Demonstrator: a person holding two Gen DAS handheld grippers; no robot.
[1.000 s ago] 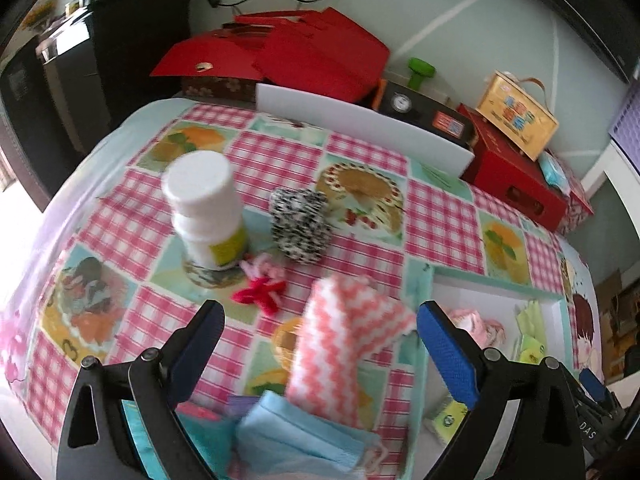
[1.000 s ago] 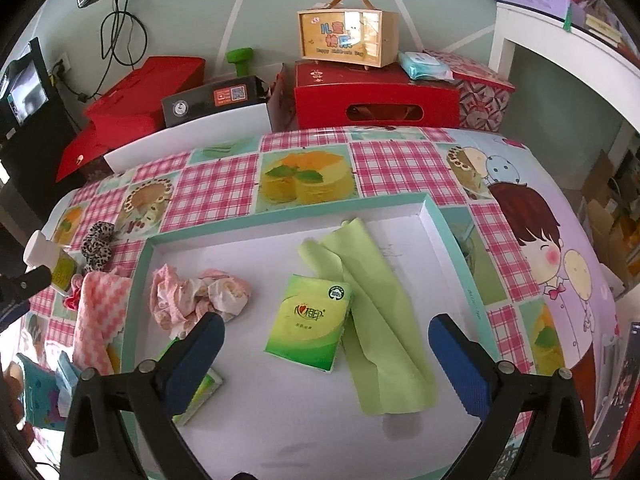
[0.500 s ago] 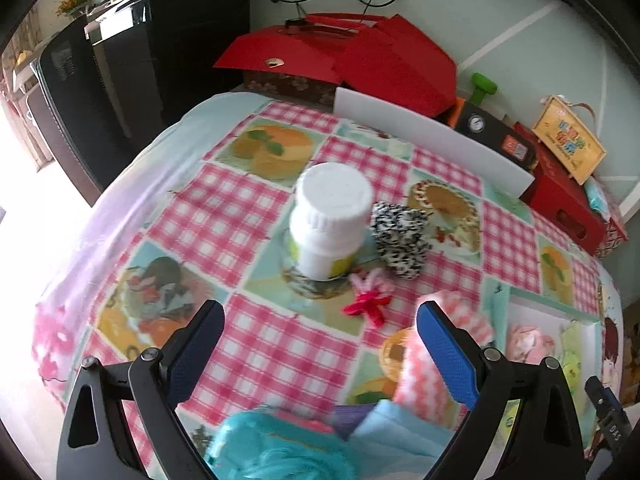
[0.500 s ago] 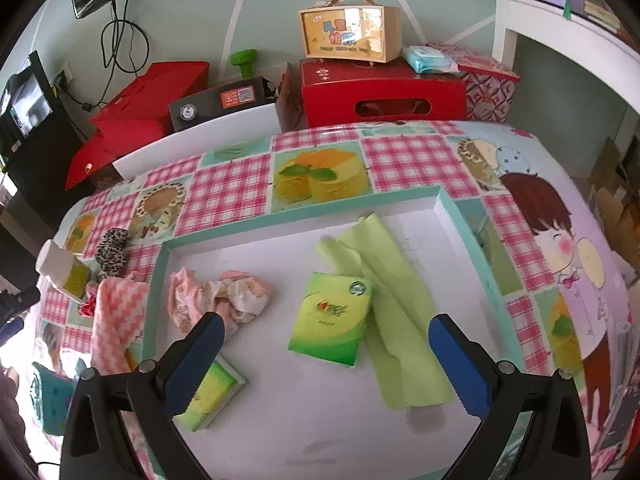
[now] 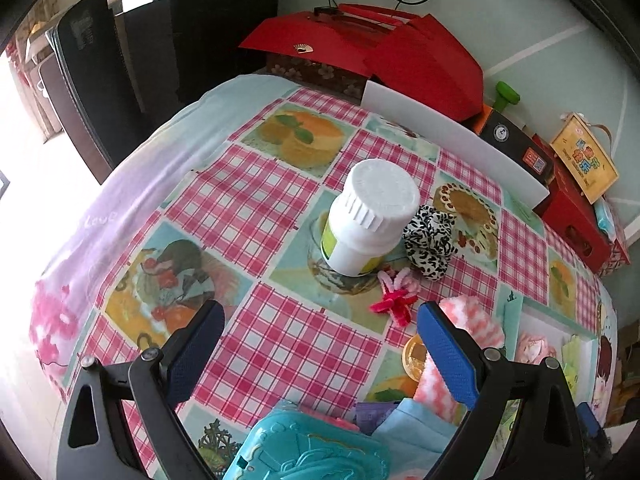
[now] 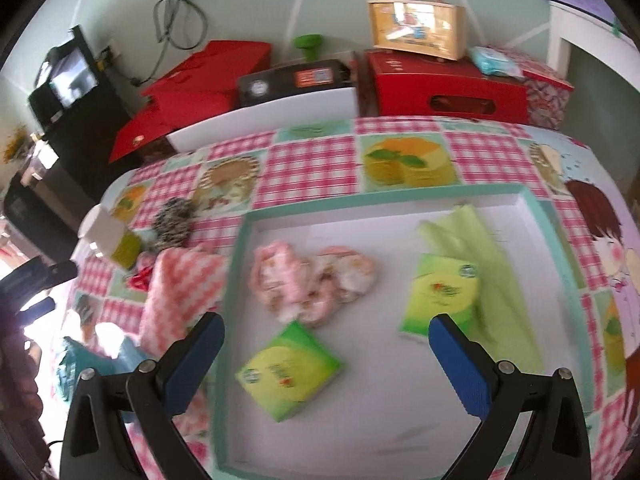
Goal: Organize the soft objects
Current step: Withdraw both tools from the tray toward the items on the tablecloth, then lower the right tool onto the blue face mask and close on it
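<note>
1. We are between picks: the left hand-held gripper (image 5: pixel 318 354) hangs over the desk (image 5: pixel 248 208) with its jaws wide apart and nothing between them, and the right hand-held gripper (image 6: pixel 326 364) hovers over the tray (image 6: pixel 400 196), also spread and empty.

2. Taking the tray as our landmark, it already holds a crumpled pink cloth (image 6: pixel 312 280), two green tissue packs (image 6: pixel 288 372) and a folded green cloth (image 6: pixel 484 248).

3. Outside the tray, just beside its left wall, lies the pink zigzag cloth (image 6: pixel 180 292). Farther from that wall sit the leopard scrunchie (image 5: pixel 430 240), a red and pink fuzzy bow (image 5: pixel 394 294) and, touching the scrunchie, a white bottle (image 5: pixel 370 220), which is hard and, we judge, not ours to move.

4. The left view is aimed at the bottle and scrunchie group, so we judge the next pick is there.

5. That pick calls for lowering the open jaws around the scrunchie alone, clear of the bottle, which might tip if nudged, then carrying it over the tray wall.
</note>
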